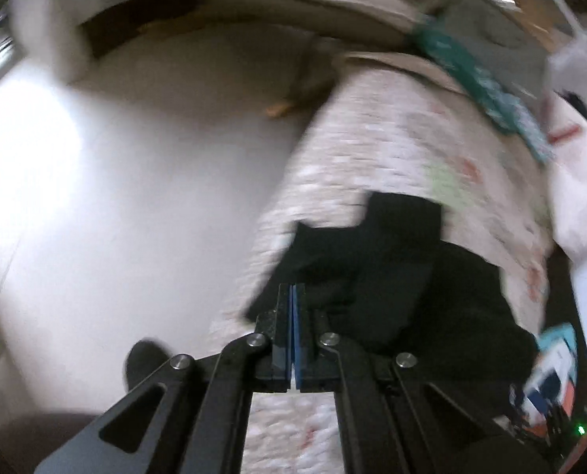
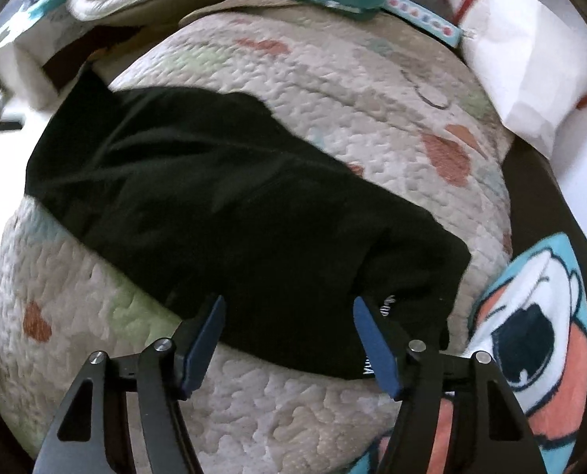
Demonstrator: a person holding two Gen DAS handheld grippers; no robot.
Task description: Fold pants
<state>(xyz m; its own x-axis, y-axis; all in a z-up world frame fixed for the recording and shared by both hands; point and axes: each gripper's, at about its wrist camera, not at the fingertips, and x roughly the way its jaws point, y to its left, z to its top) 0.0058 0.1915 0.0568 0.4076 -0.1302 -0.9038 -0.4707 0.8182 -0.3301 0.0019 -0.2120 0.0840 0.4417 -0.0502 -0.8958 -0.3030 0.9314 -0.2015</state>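
Jaws pressed together on left gripper (image 1: 292, 296), spread on right gripper (image 2: 289, 308) over limp black pants (image 2: 230, 197) on quilted bedspread (image 2: 333, 91).

My left gripper (image 1: 293, 300) had its two blue pads pressed flat together, no gap showing between them, and the black linkage arms were folded in tight behind. Whether any cloth sat between the pads I could not tell, as that view was smeared by motion blur. My right gripper (image 2: 289, 316) stood with its fingers spread wide, the blue pads (image 2: 204, 341) angled outward and well apart from each other, gripping nothing. Its linkage arms were splayed to either side at the bottom of the view
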